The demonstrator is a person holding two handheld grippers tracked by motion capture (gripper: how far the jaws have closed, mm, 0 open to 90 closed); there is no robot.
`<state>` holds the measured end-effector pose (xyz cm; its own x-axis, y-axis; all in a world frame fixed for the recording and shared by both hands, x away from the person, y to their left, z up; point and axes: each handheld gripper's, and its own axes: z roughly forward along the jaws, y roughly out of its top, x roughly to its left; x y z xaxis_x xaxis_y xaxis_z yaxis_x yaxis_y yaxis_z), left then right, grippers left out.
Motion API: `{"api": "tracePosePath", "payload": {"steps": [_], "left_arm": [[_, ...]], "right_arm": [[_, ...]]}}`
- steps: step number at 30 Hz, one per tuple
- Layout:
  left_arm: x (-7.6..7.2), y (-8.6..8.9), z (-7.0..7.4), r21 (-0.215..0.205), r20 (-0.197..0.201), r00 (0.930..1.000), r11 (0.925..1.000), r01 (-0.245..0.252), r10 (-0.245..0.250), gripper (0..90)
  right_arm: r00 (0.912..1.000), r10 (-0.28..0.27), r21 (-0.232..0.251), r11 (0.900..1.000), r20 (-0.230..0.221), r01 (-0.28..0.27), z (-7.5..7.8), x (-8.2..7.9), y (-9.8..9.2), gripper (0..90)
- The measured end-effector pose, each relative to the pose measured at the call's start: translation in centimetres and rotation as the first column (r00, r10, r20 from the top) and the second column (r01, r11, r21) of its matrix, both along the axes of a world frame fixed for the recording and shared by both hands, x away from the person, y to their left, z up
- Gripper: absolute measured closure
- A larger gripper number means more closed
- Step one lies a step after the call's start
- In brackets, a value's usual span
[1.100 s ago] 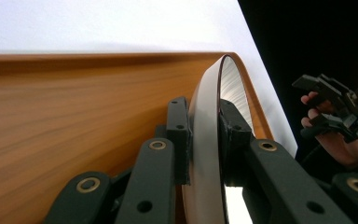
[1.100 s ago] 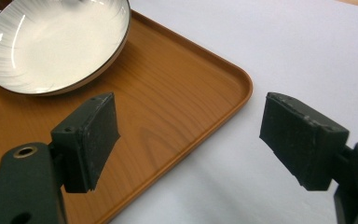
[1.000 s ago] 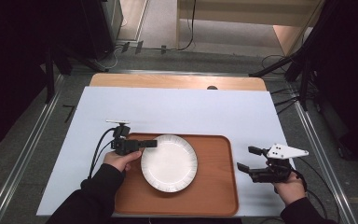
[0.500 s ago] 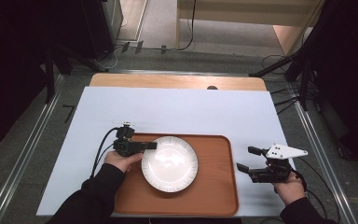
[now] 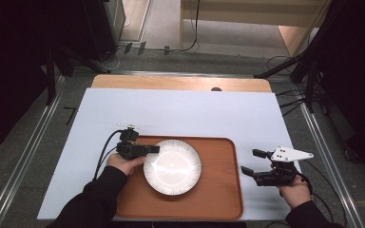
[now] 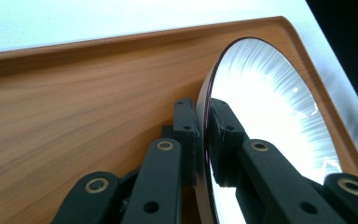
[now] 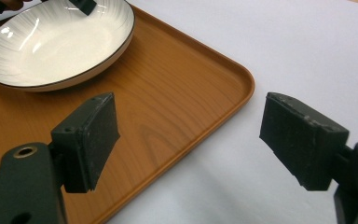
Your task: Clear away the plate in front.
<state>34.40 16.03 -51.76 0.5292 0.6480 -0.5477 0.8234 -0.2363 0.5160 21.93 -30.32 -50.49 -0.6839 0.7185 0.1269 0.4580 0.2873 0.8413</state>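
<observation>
I find my left gripper (image 5: 151, 149) pinching the rim of the white ribbed ceramic plate (image 5: 172, 166), which has shifted slightly rightward toward the middle of the rectangular wooden tray (image 5: 218, 199). My right gripper (image 5: 254, 163) waits, jaws spread, beside the tray's right edge.

Black sleeves (image 5: 100, 194); black grippers, brass-ringed screws, trailing black cables.

**Plate on tray**

White plate (image 5: 172, 166), thin dark rim, faint radial lines, glossy. Sits in the wooden tray (image 5: 218, 190), left of tray centre, approx level. Its left rim is pinched by left gripper (image 5: 153, 149).
</observation>
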Motion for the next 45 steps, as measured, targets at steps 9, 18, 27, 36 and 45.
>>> {"api": "tracePosePath", "payload": {"steps": [9,18,27,36,45], "left_arm": [[0.1,0.0,-0.2,0.0,-0.024,0.9996,0.9999,0.012,-0.012,73.5],[0.2,0.2,0.1,-0.046,-0.031,0.9994,0.9988,0.013,-0.015,63.2],[0.3,0.6,1.3,-0.027,0.014,0.9997,0.9994,0.021,-0.02,47.7],[0.0,0.4,2.2,0.03,0.055,0.997,0.9982,0.052,-0.053,37.2],[-0.4,0.9,3.2,0.076,0.092,0.9921,0.994,0.078,-0.085,32.8]], "right_arm": [[1.0,0.0,0.0,1.0,-0.001,0.0,0.0,0.0,0.0,19.9],[1.0,0.001,-0.003,1.0,-0.002,-0.001,-0.1,0.0,0.1,19.8],[1.0,0.002,-0.004,1.0,-0.007,-0.002,-0.1,0.0,0.1,19.9],[0.9999,0.002,-0.004,1.0,-0.011,-0.002,-0.1,0.0,0.1,19.9],[0.9999,0.003,-0.009,1.0,-0.014,-0.004,-0.1,0.0,0.1,19.9]]}}
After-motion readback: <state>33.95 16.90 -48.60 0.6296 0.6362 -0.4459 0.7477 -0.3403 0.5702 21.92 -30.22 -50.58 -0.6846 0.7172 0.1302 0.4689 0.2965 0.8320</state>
